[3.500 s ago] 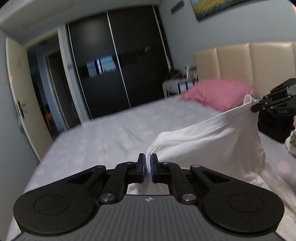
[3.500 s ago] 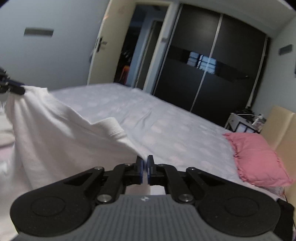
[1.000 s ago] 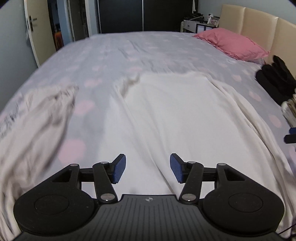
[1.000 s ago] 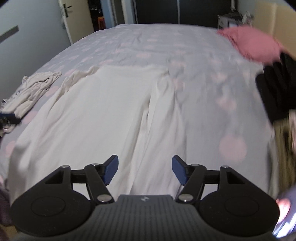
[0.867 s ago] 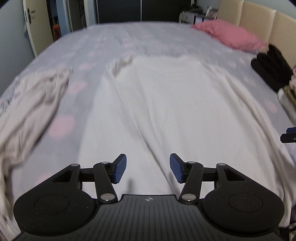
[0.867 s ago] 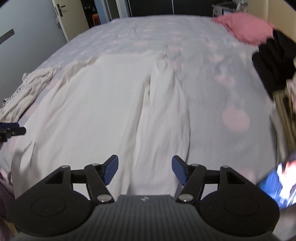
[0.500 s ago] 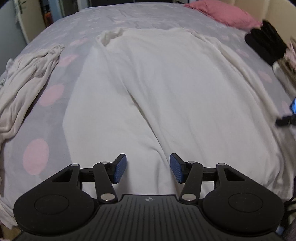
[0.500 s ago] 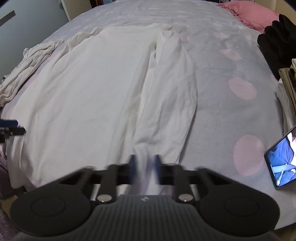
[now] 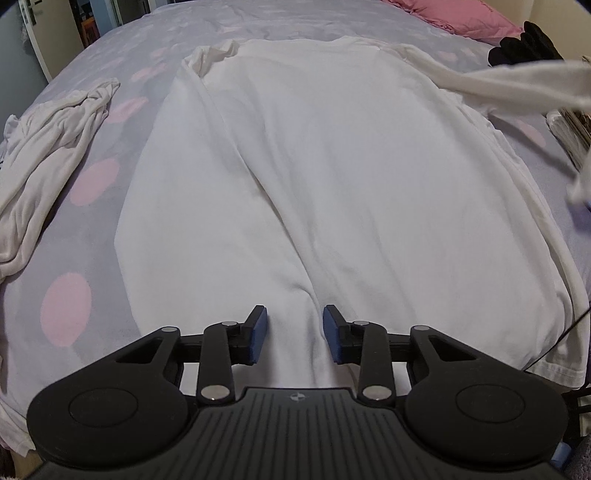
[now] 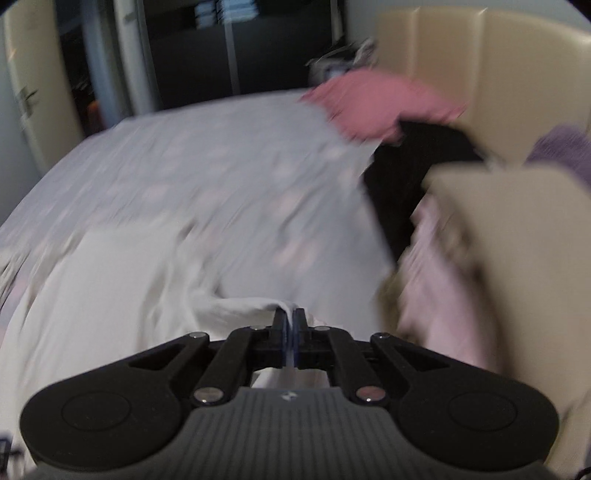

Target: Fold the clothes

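Note:
A white long-sleeved shirt (image 9: pixel 314 155) lies spread flat on the bed, neck at the far end. My left gripper (image 9: pixel 294 334) is open and empty just above the shirt's near hem. The shirt's right sleeve (image 9: pixel 517 86) is lifted off the bed and stretches to the right edge of the left wrist view. My right gripper (image 10: pixel 290 323) is shut on the end of that sleeve (image 10: pixel 255 308) and holds it raised. The right wrist view is blurred by motion.
A crumpled white garment (image 9: pixel 51 133) lies on the bed at left. A pink pillow (image 9: pixel 450 14), a black garment (image 9: pixel 524 44) and a stack of clothes (image 10: pixel 498 221) sit at the right by the beige headboard (image 10: pixel 498 66). The bed sheet (image 9: pixel 62 295) is grey with pink dots.
My right gripper closed on the right sleeve and lifted it up and to the right. My left gripper stayed open and moved a little closer over the hem.

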The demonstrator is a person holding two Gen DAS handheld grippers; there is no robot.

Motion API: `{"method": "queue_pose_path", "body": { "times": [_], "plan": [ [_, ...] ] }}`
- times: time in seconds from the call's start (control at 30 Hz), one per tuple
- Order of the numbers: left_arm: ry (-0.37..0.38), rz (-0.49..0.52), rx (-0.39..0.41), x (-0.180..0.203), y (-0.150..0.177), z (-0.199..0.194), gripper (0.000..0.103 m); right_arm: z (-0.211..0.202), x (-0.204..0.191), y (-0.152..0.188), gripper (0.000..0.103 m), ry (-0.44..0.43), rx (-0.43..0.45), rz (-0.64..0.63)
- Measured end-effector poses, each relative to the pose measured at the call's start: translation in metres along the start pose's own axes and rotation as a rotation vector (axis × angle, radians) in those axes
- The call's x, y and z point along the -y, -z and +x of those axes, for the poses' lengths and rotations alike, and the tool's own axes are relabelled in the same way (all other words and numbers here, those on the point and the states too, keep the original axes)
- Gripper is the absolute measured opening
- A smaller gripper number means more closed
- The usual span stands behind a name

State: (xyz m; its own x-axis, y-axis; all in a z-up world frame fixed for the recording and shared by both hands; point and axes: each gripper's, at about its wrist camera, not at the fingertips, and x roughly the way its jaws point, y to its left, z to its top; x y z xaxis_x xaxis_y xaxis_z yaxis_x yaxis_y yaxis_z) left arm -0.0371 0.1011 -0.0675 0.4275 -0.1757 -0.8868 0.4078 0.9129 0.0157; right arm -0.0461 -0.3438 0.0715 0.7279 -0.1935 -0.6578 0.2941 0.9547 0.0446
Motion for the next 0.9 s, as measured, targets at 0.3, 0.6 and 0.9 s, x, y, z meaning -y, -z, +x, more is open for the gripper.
{"method": "queue_pose_path", "body": {
  "times": [0.3,0.6,0.9],
  "plan": [
    [0.049,-0.044,-0.005,-0.009,0.005,0.003,0.007,0.063,0.024,-0.034,0.016,0.124,-0.05,0.086],
    [0.111,-0.119,0.013,-0.029,-0.001,-0.016,0.002,0.024,-0.019,0.018,0.068,-0.026,0.004,-0.071],
    [0.03,-0.266,0.176,-0.107,-0.029,-0.094,0.001,0.039,-0.055,0.063,0.07,-0.131,-0.159,-0.198]
  ]
}}
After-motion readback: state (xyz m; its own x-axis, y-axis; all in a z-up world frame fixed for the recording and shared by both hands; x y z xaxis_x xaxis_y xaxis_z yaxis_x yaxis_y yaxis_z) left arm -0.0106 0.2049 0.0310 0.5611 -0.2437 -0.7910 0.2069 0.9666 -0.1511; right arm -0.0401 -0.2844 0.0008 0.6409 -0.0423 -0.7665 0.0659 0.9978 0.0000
